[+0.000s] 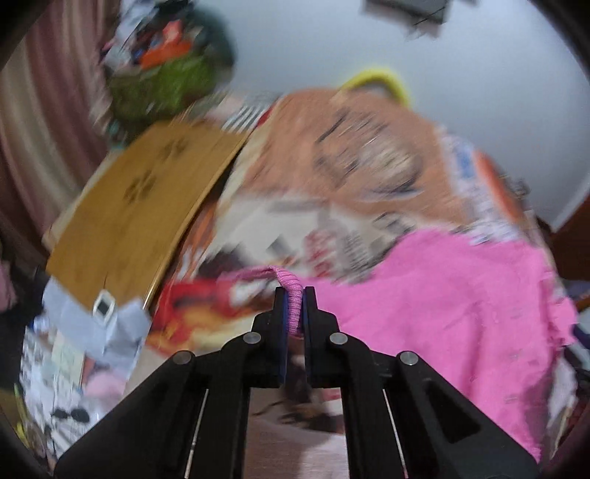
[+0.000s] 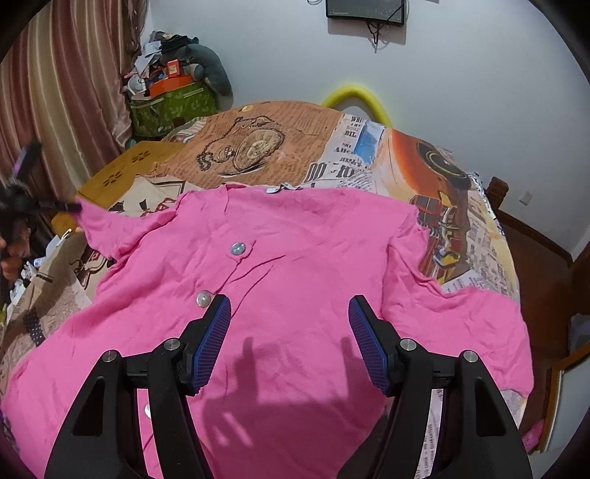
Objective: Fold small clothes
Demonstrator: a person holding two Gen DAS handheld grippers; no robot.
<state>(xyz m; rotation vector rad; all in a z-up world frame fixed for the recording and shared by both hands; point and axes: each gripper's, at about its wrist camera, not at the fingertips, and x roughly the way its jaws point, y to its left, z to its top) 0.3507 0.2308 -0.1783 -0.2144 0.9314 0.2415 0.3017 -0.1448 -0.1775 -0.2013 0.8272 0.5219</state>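
On the bed covered by a newspaper-print sheet (image 2: 368,147), a bright pink buttoned cotton shirt (image 2: 295,265) is spread flat, front up, ready for folding. Its sleeve hem (image 1: 293,294) near the bed's left edge is clamped by the left gripper (image 1: 294,298), presumably to be folded inward. The right gripper (image 2: 289,313) is held open above the shirt's lower front.

The shirt (image 2: 295,294) lies flat on the bed (image 2: 461,221), buttons up. Behind the bed hangs a screen (image 2: 365,9) on the wall; left of the bed sit a board (image 2: 121,165), a bag (image 2: 169,107) and a curtain (image 2: 66,92)
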